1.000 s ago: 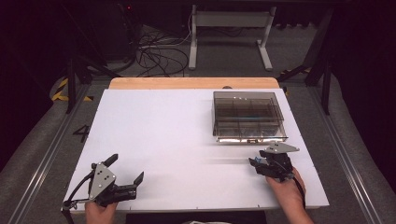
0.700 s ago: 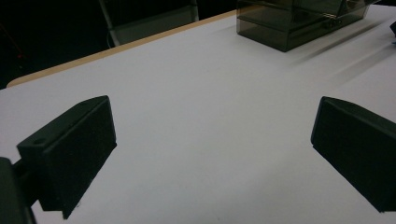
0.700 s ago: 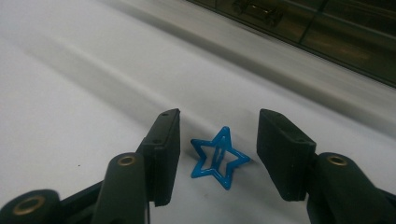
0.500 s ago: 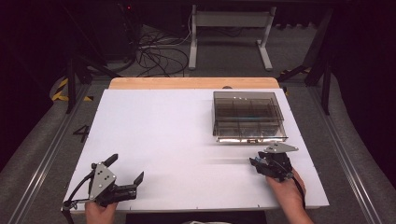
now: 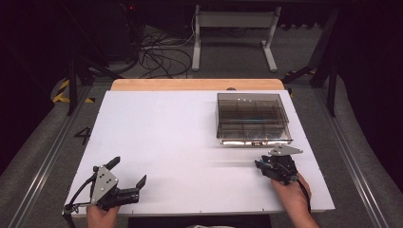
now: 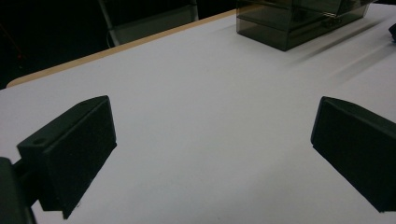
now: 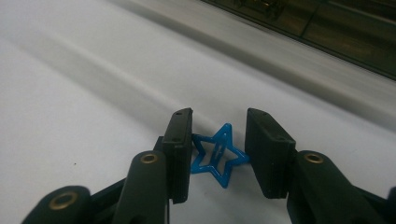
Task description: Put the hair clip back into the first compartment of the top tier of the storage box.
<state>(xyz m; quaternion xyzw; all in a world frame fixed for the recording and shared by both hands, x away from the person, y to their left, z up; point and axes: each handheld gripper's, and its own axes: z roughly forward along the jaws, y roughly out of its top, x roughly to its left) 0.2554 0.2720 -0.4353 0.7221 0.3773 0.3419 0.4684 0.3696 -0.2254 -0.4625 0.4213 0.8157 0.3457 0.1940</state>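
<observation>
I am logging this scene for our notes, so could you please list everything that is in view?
Table: one, white top with a wooden far edge, centre.
Compartment box: one, smoky clear plastic, far right of the table.
Star clip: one, blue, lying on the table between the right tool's jaws.
Cables: a tangle, black, on the floor beyond the table.
Metal frame: one, grey, on the floor beyond the table.
Left tool: black, near left corner, jaws wide apart.
Right tool: black, near right, jaws flanking the clip, whether gripping is unclear.
</observation>
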